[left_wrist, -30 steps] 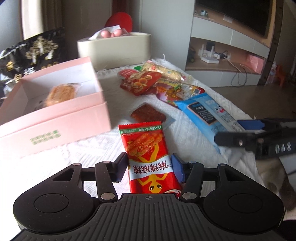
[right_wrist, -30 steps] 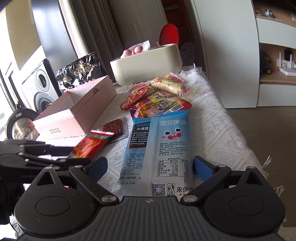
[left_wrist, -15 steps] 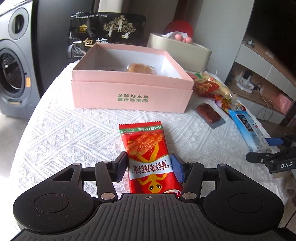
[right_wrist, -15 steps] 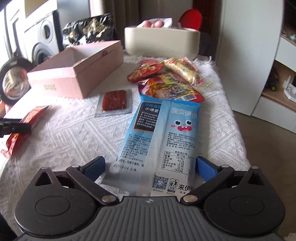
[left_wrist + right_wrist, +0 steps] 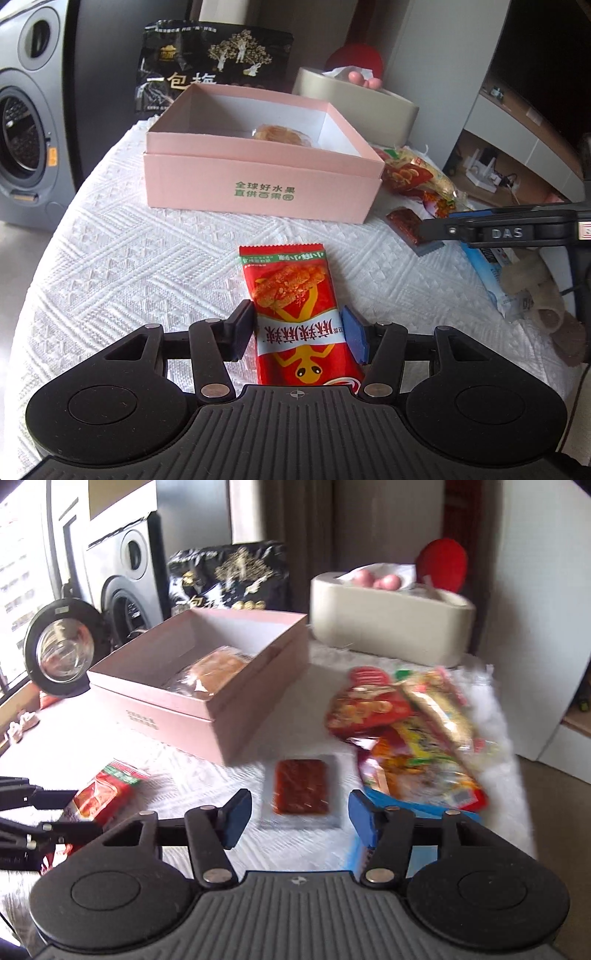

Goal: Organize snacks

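Note:
My left gripper [image 5: 298, 334] is shut on a red snack packet [image 5: 295, 310] and holds it above the white tablecloth, facing the open pink box [image 5: 258, 184]. The box holds one wrapped pastry [image 5: 282, 134]. My right gripper [image 5: 295, 818] is open and empty above a flat dark-red snack sachet [image 5: 301, 790], with the blue packet [image 5: 421, 808] just to its right. The red packet [image 5: 103, 794] and left gripper show at the left of the right wrist view. The right gripper [image 5: 443, 230] reaches in from the right in the left wrist view.
A pile of several colourful snack bags [image 5: 406, 731] lies right of the box. A cream tissue box [image 5: 388, 620] and a black bag [image 5: 214, 70] stand behind. A washing machine [image 5: 22, 140] is left of the table. The table edge [image 5: 517, 775] drops off at right.
My right gripper has let go of the blue packet, narrowed its jaws and shifted left over the dark-red sachet. My left gripper, still holding the red packet, has moved closer to the pink box.

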A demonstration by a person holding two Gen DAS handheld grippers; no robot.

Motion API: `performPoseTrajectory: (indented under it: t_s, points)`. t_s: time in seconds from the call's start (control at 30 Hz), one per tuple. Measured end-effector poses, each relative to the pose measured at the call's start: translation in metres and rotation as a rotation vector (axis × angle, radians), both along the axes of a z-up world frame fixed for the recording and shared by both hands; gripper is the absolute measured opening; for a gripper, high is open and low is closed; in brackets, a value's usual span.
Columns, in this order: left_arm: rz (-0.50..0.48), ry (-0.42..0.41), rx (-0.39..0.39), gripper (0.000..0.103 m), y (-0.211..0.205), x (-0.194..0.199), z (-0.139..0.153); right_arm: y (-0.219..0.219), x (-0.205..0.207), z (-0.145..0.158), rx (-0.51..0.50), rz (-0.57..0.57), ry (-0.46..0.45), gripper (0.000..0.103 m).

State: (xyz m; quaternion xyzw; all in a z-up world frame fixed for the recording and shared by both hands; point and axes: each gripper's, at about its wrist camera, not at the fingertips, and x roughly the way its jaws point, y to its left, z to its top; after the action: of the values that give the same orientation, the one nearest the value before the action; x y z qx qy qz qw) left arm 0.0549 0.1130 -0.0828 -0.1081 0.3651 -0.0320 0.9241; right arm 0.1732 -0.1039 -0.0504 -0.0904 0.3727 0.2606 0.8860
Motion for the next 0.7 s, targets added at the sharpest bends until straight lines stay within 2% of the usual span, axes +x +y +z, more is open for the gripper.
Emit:
performPoseTrajectory:
  t_s: [0.23, 0.37, 0.57, 0.7]
  points:
    - [-0.007, -0.028, -0.008, 0.058, 0.001, -0.005, -0.002, 0.018, 0.026, -0.022, -0.013, -0.058, 0.040, 0.056]
    - [-0.006, -0.039, -0.001, 0.058, -0.001, -0.007, -0.003, 0.011, 0.024, -0.022, -0.029, -0.052, 0.048, 0.038]
    - [-0.009, -0.043, 0.010, 0.058, -0.001, -0.007, -0.003, 0.000, -0.011, 0.001, 0.025, 0.014, 0.072, 0.037]
    - [-0.024, -0.046, 0.055, 0.058, -0.007, -0.009, -0.002, -0.002, -0.049, 0.018, 0.062, 0.091, 0.074, 0.037]
